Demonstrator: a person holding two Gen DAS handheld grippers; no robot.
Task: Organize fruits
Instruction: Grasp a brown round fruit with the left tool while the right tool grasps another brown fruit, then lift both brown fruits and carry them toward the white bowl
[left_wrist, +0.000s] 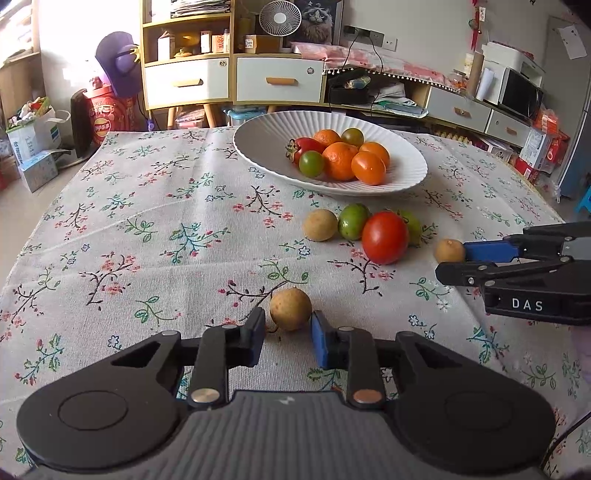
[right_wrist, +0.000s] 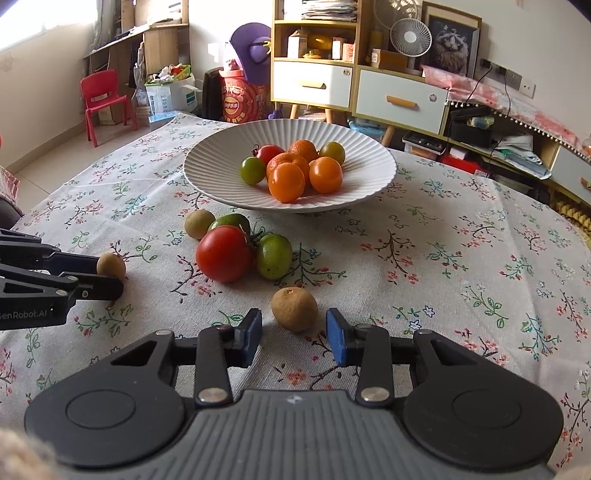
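Leftward, bare tablecloth (left_wrist: 147, 229) beyond plate (left_wrist: 258, 147)

Both wrist cameras looked forward and downward along their fingers, close above the desk (left_wrist: 147, 229), from neighbouring sides; both views shared the white plate (left_wrist: 406, 177) and shelving (right_wrist: 314, 85).

room: white walls | wooden shelf unit (right_wrist: 314, 55); red chair (right_wrist: 103, 99) | window (right_wrist: 44, 18) bright
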